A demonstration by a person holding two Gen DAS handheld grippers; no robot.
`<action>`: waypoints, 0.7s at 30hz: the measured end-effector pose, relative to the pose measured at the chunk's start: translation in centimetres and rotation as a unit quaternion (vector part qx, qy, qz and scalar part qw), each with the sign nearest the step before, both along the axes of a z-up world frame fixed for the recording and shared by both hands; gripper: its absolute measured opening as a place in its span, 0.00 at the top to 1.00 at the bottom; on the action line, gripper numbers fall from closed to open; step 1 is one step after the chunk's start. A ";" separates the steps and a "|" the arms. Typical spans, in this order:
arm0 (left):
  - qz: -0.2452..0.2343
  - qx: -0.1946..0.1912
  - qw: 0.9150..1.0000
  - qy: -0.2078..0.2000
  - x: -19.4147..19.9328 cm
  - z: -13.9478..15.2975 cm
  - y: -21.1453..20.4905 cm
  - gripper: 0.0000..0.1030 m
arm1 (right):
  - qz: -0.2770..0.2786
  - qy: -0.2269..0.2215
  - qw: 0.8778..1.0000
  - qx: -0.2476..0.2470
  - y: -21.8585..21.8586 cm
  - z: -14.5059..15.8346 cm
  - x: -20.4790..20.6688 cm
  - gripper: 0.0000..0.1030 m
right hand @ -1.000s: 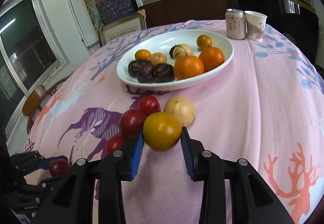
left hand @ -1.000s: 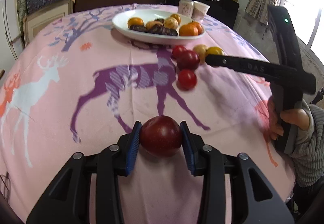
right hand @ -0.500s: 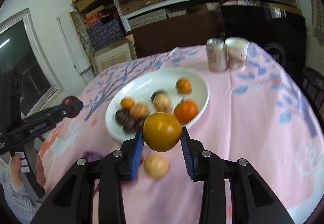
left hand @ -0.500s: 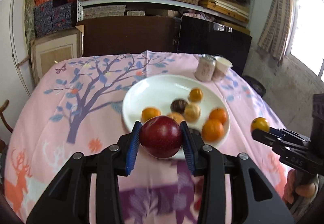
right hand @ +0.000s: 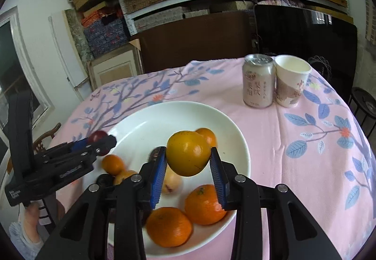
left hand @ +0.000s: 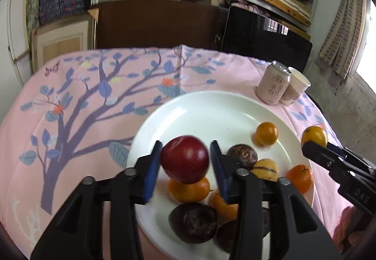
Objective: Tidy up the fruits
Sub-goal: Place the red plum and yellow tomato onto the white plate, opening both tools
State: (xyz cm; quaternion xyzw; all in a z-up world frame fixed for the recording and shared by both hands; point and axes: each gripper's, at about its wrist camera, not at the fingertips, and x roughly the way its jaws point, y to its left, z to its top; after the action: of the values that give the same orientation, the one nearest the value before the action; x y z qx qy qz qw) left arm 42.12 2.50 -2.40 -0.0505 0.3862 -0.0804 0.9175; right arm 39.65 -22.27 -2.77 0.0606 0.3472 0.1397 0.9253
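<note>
Left gripper (left hand: pixel 185 161) is clamping a dark red plum (left hand: pixel 185 159) between its blue pads (left hand: pixel 152 171), both pads touching the fruit's sides. Plum is hanging over the near-left part of the white plate (left hand: pixel 199 107), above an orange (left hand: pixel 189 189) lying in the plate. Right gripper (right hand: pixel 188 162) is gripping a yellow-orange citrus fruit (right hand: pixel 188 156) the same way, pads pressing on either side, and is holding it over the middle of the plate, seen in the right wrist view at (right hand: pixel 150 118). In the left wrist view the right gripper is showing at the plate's right rim (left hand: pixel 329 156) with its fruit at the tip (left hand: pixel 314 136); in the right wrist view the left gripper is showing at the plate's left rim (right hand: pixel 94 146), the plum (right hand: pixel 98 136) peeking out between its fingers. Plate is already carrying several oranges, some dark brown wrinkled fruits (left hand: pixel 193 222) and a pale yellowish fruit (right hand: pixel 172 182); exact count is hard to give, since gripper bodies are covering part of the pile. Plate is sitting on a pink tablecloth (right hand: pixel 293 142) printed with a blue-leaved tree. A drink can (right hand: pixel 258 81) and a paper cup (right hand: pixel 291 81) are standing upright, touching or nearly touching each other, beyond the plate's far right side and apart from it.
</note>
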 end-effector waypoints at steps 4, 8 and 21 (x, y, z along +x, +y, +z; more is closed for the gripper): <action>0.031 -0.046 0.998 -0.023 -0.5 0.6 2.1 0.16 | -0.026 -0.003 0.999 0.029 -1.8 -0.2 0.1 0.41; 0.036 -0.047 0.998 -0.038 -1.2 1.6 2.5 0.14 | -0.043 -0.007 0.996 0.076 -3.7 0.3 -0.6 0.30; 0.034 0.050 0.994 -0.094 -4.8 3.9 -0.8 0.09 | -0.039 -0.010 0.994 0.099 -4.1 1.0 -3.4 0.25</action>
State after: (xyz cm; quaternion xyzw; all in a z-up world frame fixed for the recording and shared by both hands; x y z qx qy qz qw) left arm 37.32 1.65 1.54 -0.0103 0.2997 -0.0339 0.9534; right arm 36.29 -26.39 -1.80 0.1635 0.3197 0.1380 0.9230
